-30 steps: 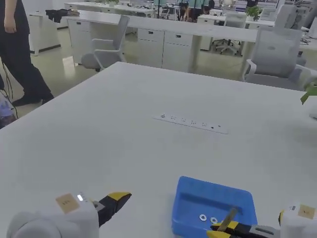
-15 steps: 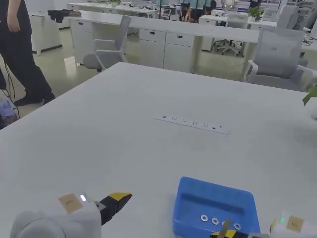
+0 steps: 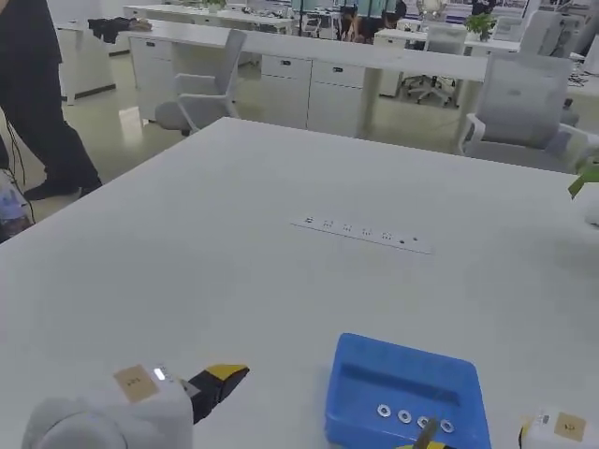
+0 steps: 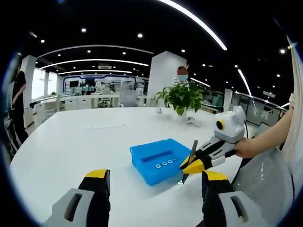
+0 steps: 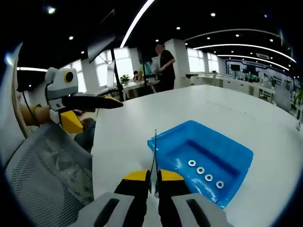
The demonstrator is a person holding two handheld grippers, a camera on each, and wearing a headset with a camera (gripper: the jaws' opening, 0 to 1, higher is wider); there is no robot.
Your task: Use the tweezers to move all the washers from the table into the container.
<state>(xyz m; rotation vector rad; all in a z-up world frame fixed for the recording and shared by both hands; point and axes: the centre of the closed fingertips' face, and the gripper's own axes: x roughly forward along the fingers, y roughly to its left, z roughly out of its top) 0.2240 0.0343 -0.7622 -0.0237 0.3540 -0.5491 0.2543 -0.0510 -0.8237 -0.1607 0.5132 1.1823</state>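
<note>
A blue container (image 3: 407, 383) sits near the front edge of the white table (image 3: 281, 271), with several washers (image 3: 415, 418) in a row on its floor. In the right gripper view my right gripper (image 5: 152, 176) is shut on thin tweezers (image 5: 154, 149), whose tip hovers just short of the container (image 5: 203, 156) and its washers (image 5: 204, 173). My left gripper (image 4: 154, 178) is open with nothing between its jaws, left of the container (image 4: 158, 160). The left gripper view also catches the right gripper (image 4: 203, 158) holding the tweezers (image 4: 191, 158) upright beside the container.
A flush socket strip (image 3: 360, 233) lies mid-table. White desks and office chairs (image 3: 201, 89) stand beyond the far edge, and a person (image 3: 37, 94) is at the far left. A potted plant (image 4: 182, 97) sits on the table's far side.
My right gripper has drawn back toward the bottom edge with the tweezers, lifting them out of the container. More washers now show in the container. The left gripper has barely moved.
</note>
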